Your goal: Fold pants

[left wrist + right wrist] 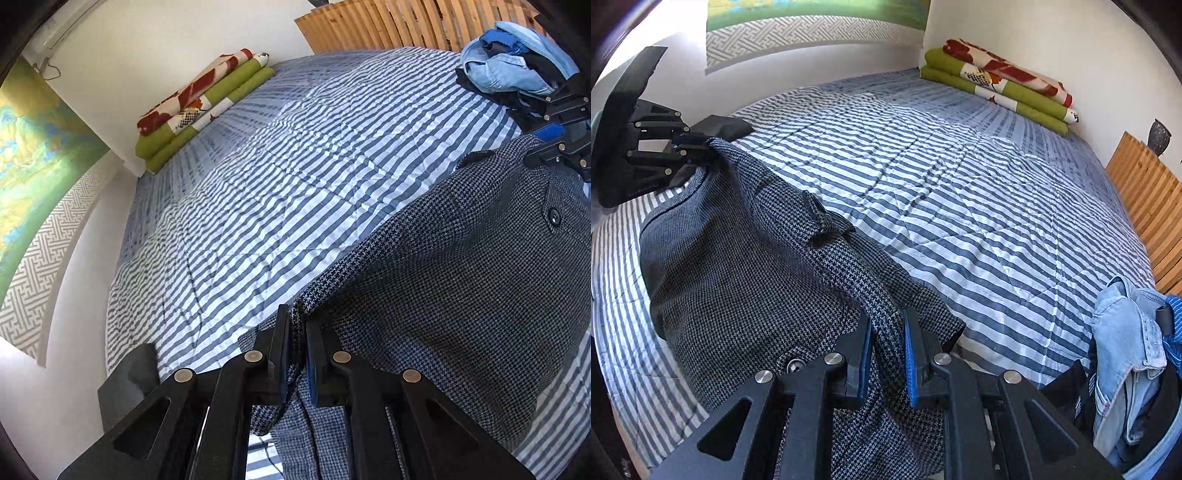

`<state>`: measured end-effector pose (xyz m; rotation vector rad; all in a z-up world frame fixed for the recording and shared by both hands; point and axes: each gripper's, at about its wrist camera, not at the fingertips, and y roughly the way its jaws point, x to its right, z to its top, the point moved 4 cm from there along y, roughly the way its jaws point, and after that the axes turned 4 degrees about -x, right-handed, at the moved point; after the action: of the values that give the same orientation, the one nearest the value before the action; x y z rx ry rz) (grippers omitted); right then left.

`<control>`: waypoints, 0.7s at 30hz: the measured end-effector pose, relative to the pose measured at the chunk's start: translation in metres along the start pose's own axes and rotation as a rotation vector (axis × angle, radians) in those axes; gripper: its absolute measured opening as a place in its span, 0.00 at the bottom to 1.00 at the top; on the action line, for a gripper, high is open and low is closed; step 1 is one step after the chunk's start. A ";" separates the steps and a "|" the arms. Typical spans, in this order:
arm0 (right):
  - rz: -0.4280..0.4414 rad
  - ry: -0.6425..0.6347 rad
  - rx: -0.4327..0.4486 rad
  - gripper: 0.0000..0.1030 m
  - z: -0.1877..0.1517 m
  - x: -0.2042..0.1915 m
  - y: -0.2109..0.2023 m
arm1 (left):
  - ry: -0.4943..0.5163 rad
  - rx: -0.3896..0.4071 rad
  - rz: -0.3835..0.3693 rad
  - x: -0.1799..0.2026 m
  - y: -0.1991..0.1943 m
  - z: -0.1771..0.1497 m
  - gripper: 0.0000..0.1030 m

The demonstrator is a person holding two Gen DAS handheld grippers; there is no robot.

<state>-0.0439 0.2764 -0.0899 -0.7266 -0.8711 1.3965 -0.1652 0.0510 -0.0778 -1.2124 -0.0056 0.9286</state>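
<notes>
Two handheld grippers held a pair of grey houndstooth pants (461, 266) up over a striped bed.

The left gripper (297, 332) was clenched on one end of the waistband, and the right gripper (886, 332) pinched the other end between its blue pads (911, 354), so the pants hung spread between them above the near side of the blue-and-white striped quilt (258, 192). Most of the quilt lay bare beyond the pants, giving wide room out to the white wall. A folded green and red blanket (199, 107) sat at the far corner, and a heap of denim clothes (513, 62) lay by the wooden slatted headboard (388, 26). The right view alone showed a dark vase (1159, 136) behind the headboard; the left view alone showed a button (554, 217) on the pants.
</notes>
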 end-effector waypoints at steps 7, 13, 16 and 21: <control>0.036 0.010 -0.026 0.13 0.012 0.009 0.035 | -0.049 -0.080 -0.078 -0.001 0.060 -0.007 0.09; -0.041 0.057 -0.021 0.45 0.025 0.022 0.050 | -0.181 -0.094 -0.052 -0.036 0.072 -0.010 0.49; -0.036 0.112 0.020 0.48 0.026 0.034 0.035 | -0.254 -0.082 -0.023 -0.064 0.060 -0.019 0.64; -0.070 0.185 0.081 0.48 0.010 0.039 -0.001 | -0.382 -0.077 -0.067 -0.089 0.029 -0.061 0.64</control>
<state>-0.0526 0.3143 -0.0808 -0.7434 -0.6858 1.2728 -0.2115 -0.0506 -0.0842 -1.0824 -0.3879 1.0964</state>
